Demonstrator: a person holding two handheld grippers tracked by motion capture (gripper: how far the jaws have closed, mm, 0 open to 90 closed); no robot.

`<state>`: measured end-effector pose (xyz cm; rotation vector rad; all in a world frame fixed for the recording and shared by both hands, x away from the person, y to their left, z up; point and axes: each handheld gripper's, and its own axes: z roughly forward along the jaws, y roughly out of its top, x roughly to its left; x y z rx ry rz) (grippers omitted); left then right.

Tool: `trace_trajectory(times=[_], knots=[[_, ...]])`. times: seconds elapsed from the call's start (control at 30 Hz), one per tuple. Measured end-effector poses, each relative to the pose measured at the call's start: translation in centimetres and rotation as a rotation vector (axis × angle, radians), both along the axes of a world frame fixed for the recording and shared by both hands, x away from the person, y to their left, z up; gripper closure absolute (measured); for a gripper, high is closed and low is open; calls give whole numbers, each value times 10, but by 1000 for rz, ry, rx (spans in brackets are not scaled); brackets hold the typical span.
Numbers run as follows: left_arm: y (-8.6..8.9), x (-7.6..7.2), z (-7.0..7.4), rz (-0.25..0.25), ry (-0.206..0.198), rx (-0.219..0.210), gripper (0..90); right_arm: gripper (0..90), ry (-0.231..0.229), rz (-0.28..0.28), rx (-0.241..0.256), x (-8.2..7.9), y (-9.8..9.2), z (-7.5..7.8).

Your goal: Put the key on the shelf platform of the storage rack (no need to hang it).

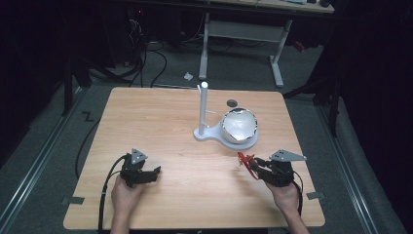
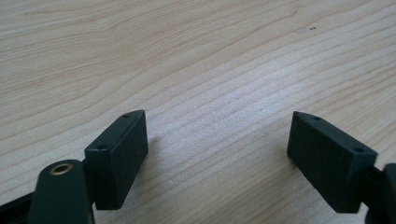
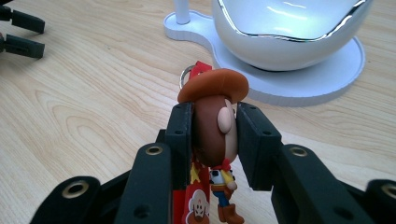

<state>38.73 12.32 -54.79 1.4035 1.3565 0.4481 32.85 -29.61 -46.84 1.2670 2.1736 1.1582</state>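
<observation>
A cowboy figure keychain (image 3: 212,126) with a brown hat, a red strap and a metal ring is clamped by the head between the jaws of my right gripper (image 3: 215,133). In the high view the right gripper (image 1: 260,171) sits at the table's front right, with the red keychain (image 1: 246,160) sticking out toward the white stand. My left gripper (image 1: 152,172) rests at the front left, open, and its own view shows its two black pads (image 2: 119,156) wide apart over bare wood.
A white stand (image 1: 225,135) with an upright post (image 1: 202,108) and a shiny egg-shaped bowl (image 1: 238,125) stands at the table's middle right. A small dark disc (image 1: 232,103) lies behind it. The wooden table (image 1: 146,122) has open room on the left. Cables and desk legs lie beyond.
</observation>
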Motion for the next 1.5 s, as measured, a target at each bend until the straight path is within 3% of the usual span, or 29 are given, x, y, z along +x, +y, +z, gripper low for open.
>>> trace_trajectory(times=[0.43, 0.73, 1.5], knots=[[0, 0, 0, 0, 0, 0, 205, 678, -5, -22, 18, -6, -16, 12], [0, 0, 0, -1, 0, 1, 205, 677, -33, -38, 17, -8, -23, 20], [0, 0, 0, 0, 0, 2, 205, 678, -56, -24, 82, 6, -35, 52]])
